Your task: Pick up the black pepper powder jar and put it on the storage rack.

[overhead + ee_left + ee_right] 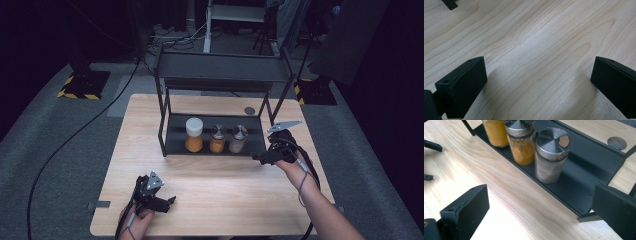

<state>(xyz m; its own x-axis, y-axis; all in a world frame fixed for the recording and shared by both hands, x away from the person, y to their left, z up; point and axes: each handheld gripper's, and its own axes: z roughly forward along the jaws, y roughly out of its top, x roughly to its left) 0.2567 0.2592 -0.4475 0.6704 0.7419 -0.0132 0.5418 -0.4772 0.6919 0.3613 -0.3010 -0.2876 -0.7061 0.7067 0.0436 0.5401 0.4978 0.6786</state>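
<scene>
Light wooden counter [210, 185] bears a black rack [176, 141] shelving three spice jars in a row — right gripper [541, 207], jaws released, faces the steel-capped shaker [551, 155], apparently for pickup; left gripper [536, 82] idles, jaws parted.

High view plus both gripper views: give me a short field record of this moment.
surface: wooden table
rack: black two-tier rack at the table's far side
bottom shelf: white-lidded jar, orange shaker, pale shaker, in a row
left gripper: open, low over bare wood, near edge
right gripper: open, beside the rack's right end, nearest the pale shaker
held: nothing
</scene>
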